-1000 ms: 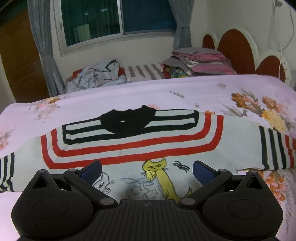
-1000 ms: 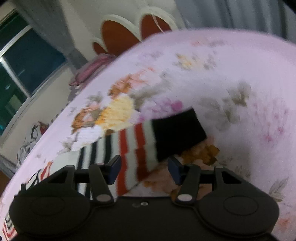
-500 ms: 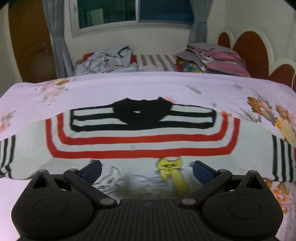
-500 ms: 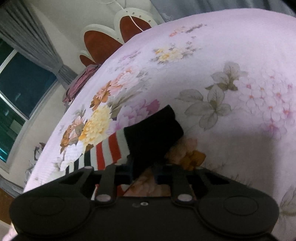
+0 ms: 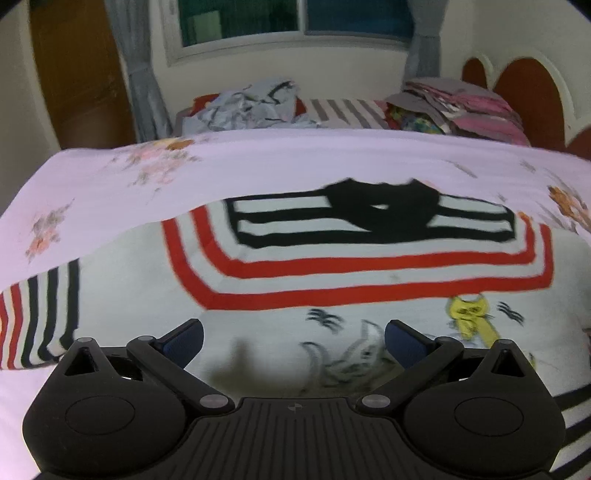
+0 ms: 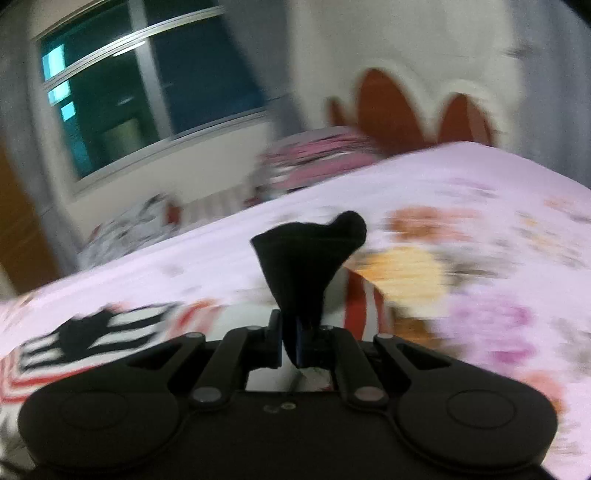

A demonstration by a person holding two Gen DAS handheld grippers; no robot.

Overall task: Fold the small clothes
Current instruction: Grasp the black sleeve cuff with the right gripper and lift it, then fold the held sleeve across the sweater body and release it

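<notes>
On a pink floral bedspread [image 5: 258, 162] the striped sweater [image 5: 351, 266] lies spread flat. Its black cuff [image 6: 306, 258] is pinched between the right gripper [image 6: 290, 339] jaws, lifted. The left gripper [image 5: 293, 338], jaws wide, hovers over its hem, grasping nothing.

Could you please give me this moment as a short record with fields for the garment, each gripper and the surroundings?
garment: striped sweater lying flat on the floral bedsheet, black collar away from the camera
left gripper: open, over the lower front of the sweater, holding nothing
right gripper: shut on the black sleeve cuff, cuff raised above the bed
background: pile of clothes by the headboard, window behind
image quality: right wrist view blurred
</notes>
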